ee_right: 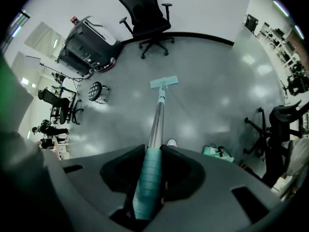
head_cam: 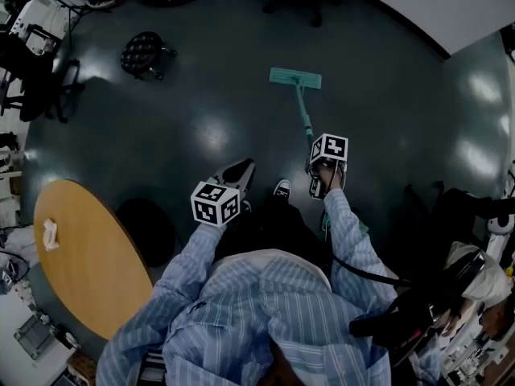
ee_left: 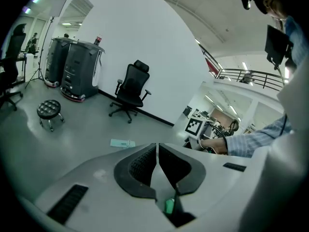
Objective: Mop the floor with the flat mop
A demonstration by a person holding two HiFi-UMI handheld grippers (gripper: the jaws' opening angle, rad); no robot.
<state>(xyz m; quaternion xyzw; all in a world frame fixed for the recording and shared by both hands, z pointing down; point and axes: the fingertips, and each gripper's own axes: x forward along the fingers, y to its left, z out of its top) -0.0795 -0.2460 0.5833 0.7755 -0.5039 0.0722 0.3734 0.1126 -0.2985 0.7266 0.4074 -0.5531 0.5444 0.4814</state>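
- The right gripper (ee_right: 153, 151) had its fingers (ee_right: 182, 170) clamped round the teal grip of the flat mop (ee_right: 159, 105).
- The mop head (head_cam: 295, 77) lay flat on the dark floor (head_cam: 201, 95), ahead of the person.
- The left gripper (ee_left: 157, 146) held nothing, its fingers (ee_left: 137, 166) pressed together.
- The step looked like a mopping stroke; the next move likely called for sliding the head across the floor.

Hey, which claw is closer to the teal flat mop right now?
Right. The right claw is shut on the grip of the teal flat mop; the left claw is shut on nothing, apart to the handle's left.
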